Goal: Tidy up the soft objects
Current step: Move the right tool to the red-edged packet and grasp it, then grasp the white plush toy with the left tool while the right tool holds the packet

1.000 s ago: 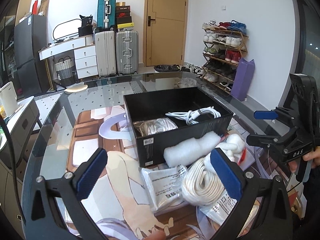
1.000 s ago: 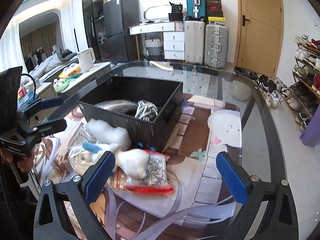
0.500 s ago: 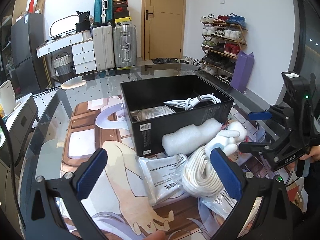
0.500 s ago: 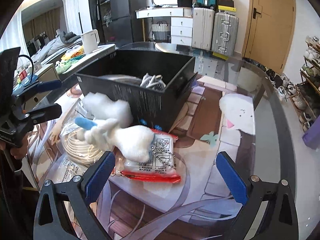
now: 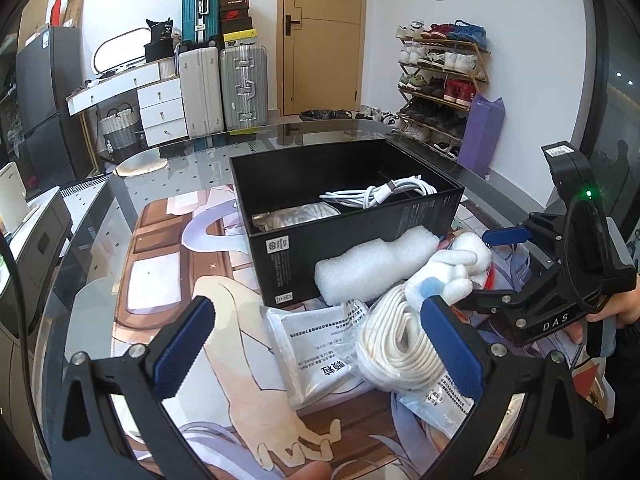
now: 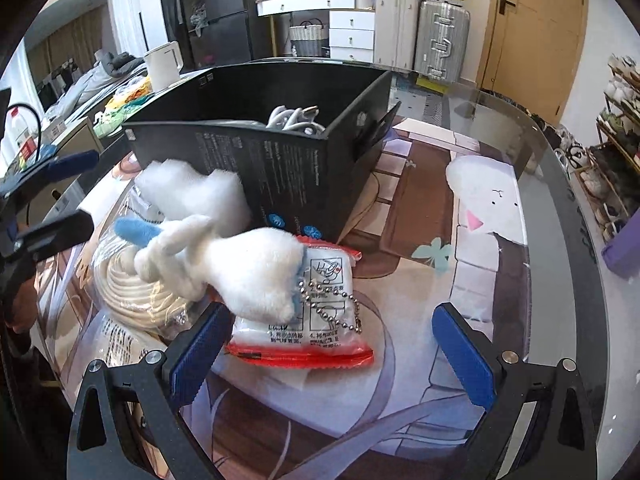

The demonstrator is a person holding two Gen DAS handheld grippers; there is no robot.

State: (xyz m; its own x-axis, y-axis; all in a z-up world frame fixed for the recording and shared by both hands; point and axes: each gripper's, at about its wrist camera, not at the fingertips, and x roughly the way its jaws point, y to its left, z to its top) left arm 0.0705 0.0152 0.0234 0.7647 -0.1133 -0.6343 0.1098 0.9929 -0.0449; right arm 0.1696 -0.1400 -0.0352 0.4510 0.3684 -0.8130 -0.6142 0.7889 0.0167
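Fingers of the left gripper (image 5: 316, 344) and right gripper (image 6: 330, 350) both spread wide, gripping nothing. Beyond them stretches a glass table (image 5: 100, 240) over an illustrated mat (image 6: 420, 280), with suitcases (image 5: 244, 84) and a shoe rack (image 5: 444, 80) behind. Ahead of both fingertips stands the black box (image 5: 352, 248), cables inside. Between the right fingers lie a white plush toy (image 6: 240, 268) and a red-edged packet (image 6: 320, 332); a coiled white rope (image 5: 396, 340) sits just inside the left gripper's right finger.

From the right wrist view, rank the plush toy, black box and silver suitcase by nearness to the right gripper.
From the right gripper:
1. Plush toy, just ahead, by its left finger.
2. Black box, behind the toy.
3. Silver suitcase, far back by the door.
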